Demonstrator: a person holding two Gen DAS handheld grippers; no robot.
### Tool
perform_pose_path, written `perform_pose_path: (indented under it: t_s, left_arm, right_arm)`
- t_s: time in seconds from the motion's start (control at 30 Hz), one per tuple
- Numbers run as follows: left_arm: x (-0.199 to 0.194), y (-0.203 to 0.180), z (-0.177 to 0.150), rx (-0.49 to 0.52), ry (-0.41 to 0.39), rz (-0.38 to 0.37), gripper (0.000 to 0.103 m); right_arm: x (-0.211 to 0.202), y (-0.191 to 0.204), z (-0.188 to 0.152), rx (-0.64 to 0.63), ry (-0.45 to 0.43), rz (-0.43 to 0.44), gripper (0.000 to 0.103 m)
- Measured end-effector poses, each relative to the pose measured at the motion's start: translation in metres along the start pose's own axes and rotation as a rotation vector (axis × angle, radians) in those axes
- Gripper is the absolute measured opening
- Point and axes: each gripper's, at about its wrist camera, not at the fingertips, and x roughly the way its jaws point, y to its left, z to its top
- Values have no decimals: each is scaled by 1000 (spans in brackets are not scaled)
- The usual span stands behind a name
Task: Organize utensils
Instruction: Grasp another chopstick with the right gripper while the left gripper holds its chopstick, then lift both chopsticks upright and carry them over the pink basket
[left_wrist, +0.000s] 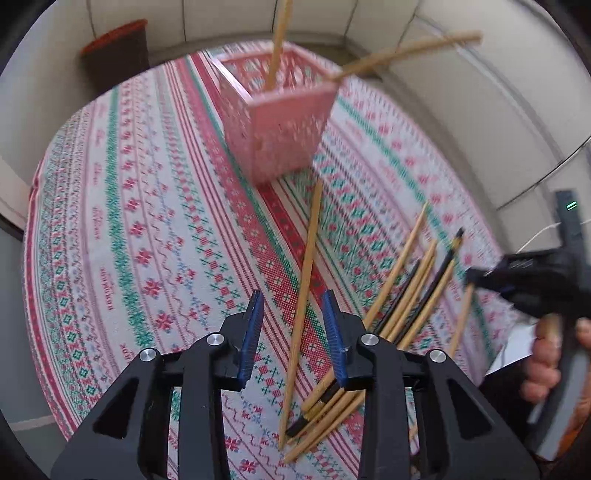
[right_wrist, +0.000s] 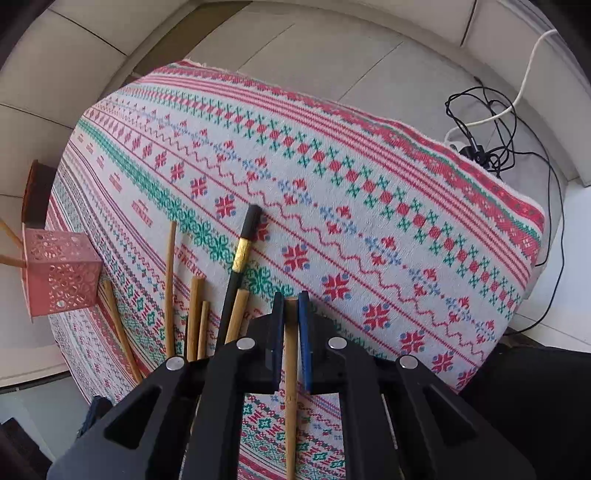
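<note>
Right gripper (right_wrist: 291, 314) clamps a chopstick (right_wrist: 290, 387) — tablecloth (right_wrist: 369, 184) beyond bare.

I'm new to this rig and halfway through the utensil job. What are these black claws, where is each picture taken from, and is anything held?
No robot arm here: a person holds a two-finger gripper in each hand, each with a camera looking along its fingers. The left view shows the left gripper open over a single chopstick lying on the patterned cloth, with a chopstick pile beside it. A pink basket already has two chopsticks standing in it. The person's hand with the other gripper shows at the right edge. The right view shows the right gripper shut on a wooden chopstick; a black chopstick lies nearby.
</note>
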Motion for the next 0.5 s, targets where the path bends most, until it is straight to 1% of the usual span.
perform_pose_path:
  t_s: [0.03, 0.1, 0.17, 0.2, 0.27, 0.33, 0.37, 0.4, 0.43, 0.47, 0.5]
  left_arm:
    - [8, -5, 2, 8, 15, 14, 32]
    - [23, -12, 8, 14, 25, 58, 32]
    - [30, -16, 16, 12, 2, 72, 32]
    - [33, -18, 20, 6, -9, 75, 32]
    - [41, -21, 27, 1, -6, 89, 32]
    - [55, -22, 29, -5, 51, 158, 32]
    - [55, -23, 27, 1, 45, 167, 33]
    - [55, -24, 26, 10, 62, 169, 31]
    - [54, -24, 24, 12, 70, 157, 26]
    - [52, -24, 20, 21, 72, 149, 15]
    - [50, -24, 15, 42, 73, 154, 9]
  right_arm:
    - [-4, -3, 5, -7, -11, 34, 8]
    - [-9, -2, 11, -43, -27, 61, 8]
    - [-13, -2, 15, -78, -68, 39, 8]
    - [-12, -2, 18, -90, -68, 32, 8]
    - [-3, -5, 24, -103, -26, 17, 10]
    - [10, -8, 27, -107, 33, -7, 10]
    - [7, -6, 25, -120, 16, -13, 14]
    - [8, -2, 25, -137, 28, -20, 14]
    - [7, 0, 25, -148, 23, -30, 14]
    - [6, 1, 25, -151, 19, -32, 14]
    - [6, 1, 23, -151, 18, -30, 14]
